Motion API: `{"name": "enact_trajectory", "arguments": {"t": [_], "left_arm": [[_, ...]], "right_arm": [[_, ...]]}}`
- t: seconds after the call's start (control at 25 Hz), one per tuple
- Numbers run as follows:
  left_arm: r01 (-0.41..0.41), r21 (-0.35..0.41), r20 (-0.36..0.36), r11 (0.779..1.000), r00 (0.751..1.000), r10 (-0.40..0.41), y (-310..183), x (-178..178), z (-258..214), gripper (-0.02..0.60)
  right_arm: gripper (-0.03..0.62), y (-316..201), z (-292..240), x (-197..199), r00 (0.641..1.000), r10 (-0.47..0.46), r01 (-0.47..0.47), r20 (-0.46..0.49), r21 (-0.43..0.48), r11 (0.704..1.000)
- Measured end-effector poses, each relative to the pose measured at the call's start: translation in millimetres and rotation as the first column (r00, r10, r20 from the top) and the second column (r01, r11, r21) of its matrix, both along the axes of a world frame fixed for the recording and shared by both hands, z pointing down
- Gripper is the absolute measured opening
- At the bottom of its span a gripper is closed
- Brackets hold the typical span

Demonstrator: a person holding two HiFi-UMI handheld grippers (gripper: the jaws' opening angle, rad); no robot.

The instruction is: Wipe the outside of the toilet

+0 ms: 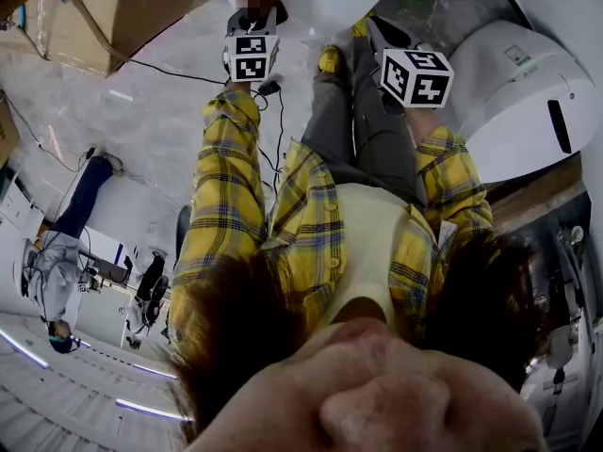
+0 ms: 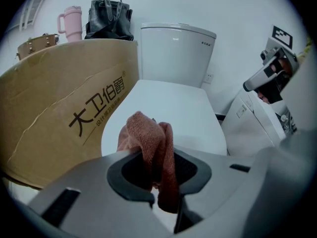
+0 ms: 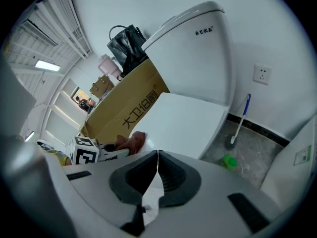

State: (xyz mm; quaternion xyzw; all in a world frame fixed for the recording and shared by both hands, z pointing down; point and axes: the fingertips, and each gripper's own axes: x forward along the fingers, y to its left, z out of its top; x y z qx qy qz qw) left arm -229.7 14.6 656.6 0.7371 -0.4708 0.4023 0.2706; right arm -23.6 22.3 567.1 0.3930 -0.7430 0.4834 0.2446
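Pinched tight in the left gripper (image 2: 166,205), a red cloth (image 2: 148,138) pokes up between jaws shut on it, at the near end of the toilet (image 2: 168,108) lid. Left of the toilet stands a box (image 2: 59,113) with a pink cup (image 2: 72,24) and a black bag (image 2: 109,16) on top. On the right, the right gripper (image 3: 158,155) has its jaws pressed together, empty. A brush (image 3: 241,120) leans on the far wall.

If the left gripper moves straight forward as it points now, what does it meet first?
Probably the closed white toilet lid, touched first by the reddish-pink cloth held in its jaws; depth is unclear.
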Motion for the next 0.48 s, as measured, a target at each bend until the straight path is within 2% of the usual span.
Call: {"name": "enact_trajectory", "arguments": {"t": [0.48], "left_arm": [[-0.088, -0.039, -0.070, 0.995, 0.994, 0.085, 35.1, 39.0, 1.4, 0.097]], "right_arm": [[0.026, -2.2, 2.3, 3.4, 1.000, 0.009, -0.009, -0.007, -0.010, 1.000]]}}
